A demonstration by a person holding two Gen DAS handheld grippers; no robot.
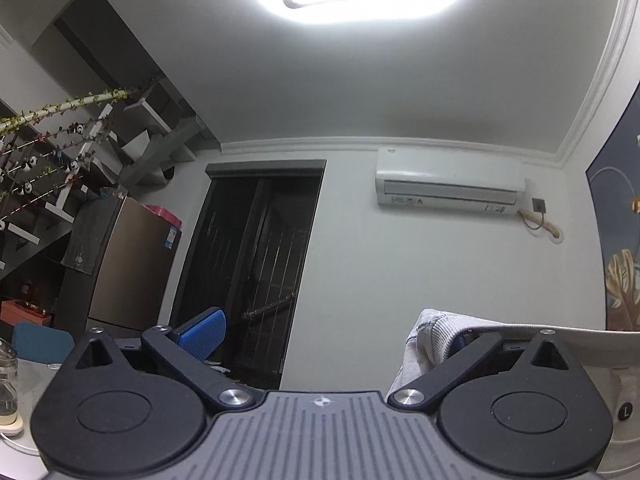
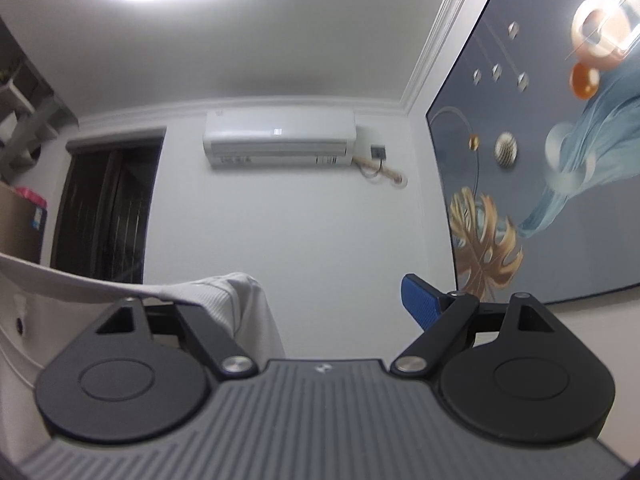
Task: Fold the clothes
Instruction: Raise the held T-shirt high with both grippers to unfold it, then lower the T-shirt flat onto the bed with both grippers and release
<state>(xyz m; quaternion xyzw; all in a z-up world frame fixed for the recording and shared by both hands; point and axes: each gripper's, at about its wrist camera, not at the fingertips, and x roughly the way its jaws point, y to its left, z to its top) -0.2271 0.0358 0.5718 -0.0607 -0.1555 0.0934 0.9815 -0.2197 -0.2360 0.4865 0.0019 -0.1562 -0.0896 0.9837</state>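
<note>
garment (image 1: 430, 336): we see pale grey-white cloth with a ribbed band, draped over the left tongs' right finger; a taut edge runs off rightward from there. In the right view the same cloth (image 2: 224, 300) covers the left finger, ribbed, with a stretched edge running left.
left tongs (image 1: 332, 334): fingers spread wide; blue pad (image 1: 204, 332) on the left is bare, the right one is buried in cloth. We see nothing pinched between them.
right tongs (image 2: 320, 304): also spread; blue pad (image 2: 420, 304) on the right is bare.
aim: both point up at wall and ceiling.
ahead of tongs: AC unit (image 2: 280, 138), dark door (image 1: 256, 264).
</note>
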